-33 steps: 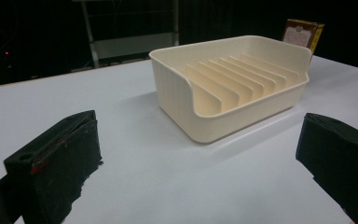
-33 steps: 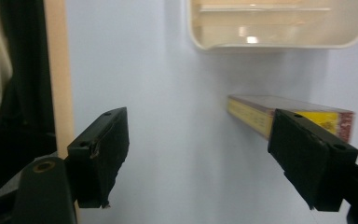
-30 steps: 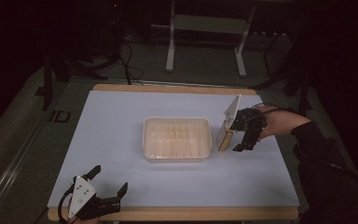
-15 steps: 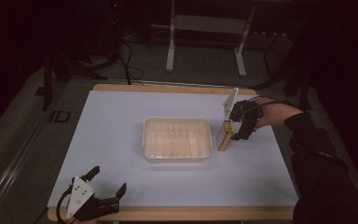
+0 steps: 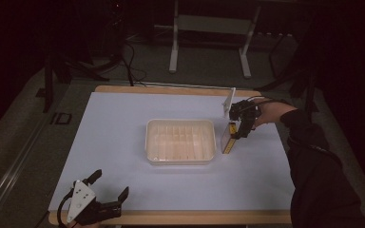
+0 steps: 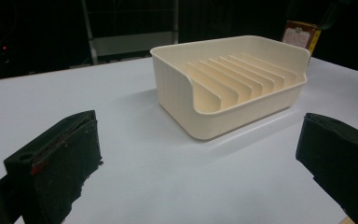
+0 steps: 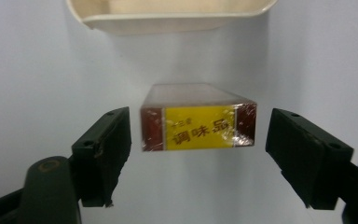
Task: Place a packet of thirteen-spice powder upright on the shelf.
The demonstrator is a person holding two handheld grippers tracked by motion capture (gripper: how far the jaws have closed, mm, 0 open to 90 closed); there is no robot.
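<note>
Beside the cream slotted tray (image 5: 181, 141) on the worktop (image 5: 123, 123), the right gripper (image 7: 198, 140), jaws just closing yet clear of the seasoning box (image 7: 198, 122), should centre and clamp its narrow sides squarely.

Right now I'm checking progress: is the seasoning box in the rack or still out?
Out. The seasoning box stands on the table beside the rack, between the right gripper's open jaws.

One cream rack (image 5: 180, 141) (ribbed inside), one seasoning box (image 7: 198, 122), two grippers: left gripper (image 5: 105, 193), right gripper (image 5: 238, 131).
</note>
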